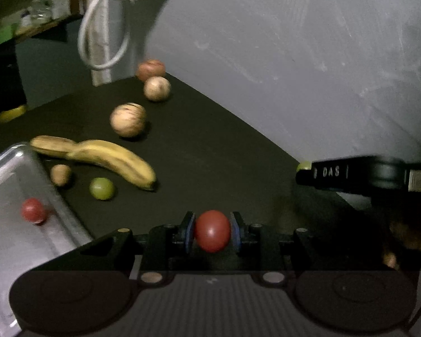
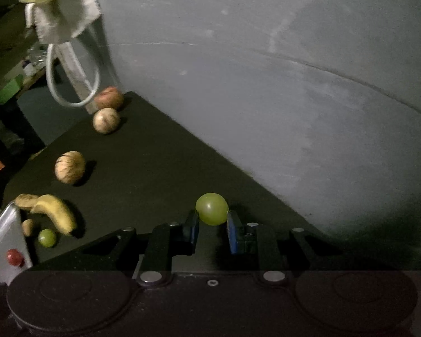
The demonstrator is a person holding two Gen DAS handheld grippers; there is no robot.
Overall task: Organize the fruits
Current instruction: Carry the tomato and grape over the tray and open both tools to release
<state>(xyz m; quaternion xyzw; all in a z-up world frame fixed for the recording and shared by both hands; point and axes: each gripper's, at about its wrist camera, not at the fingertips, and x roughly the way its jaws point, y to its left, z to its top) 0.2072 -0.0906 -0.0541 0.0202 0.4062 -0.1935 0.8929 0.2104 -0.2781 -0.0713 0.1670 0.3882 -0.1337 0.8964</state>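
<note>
Two claws are seen over a dark counter (image 1: 210, 151) set against a grey wall (image 1: 294, 56). A small red fruit (image 1: 212, 230) is clamped between the blue pads of the left claw (image 1: 212, 231), held above the counter near a metal tray (image 1: 11, 174) at the left. A second small red fruit (image 1: 33, 210) is seen lying inside that tray. The right claw (image 2: 212, 229) is held apart, and a green grape (image 2: 212, 208) is seen at its fingertips on the counter; whether the pads touch the grape cannot be told. Just beside the tray, two bananas (image 1: 112, 160), another green grape (image 1: 102, 188) and a small brown fruit (image 1: 60, 174) are laid. Three pale round fruits (image 1: 128, 120) are spread farther back toward the counter's far corner, well apart from the tray. A white bag with looped handles (image 1: 103, 28) is hung beyond the far corner.
</note>
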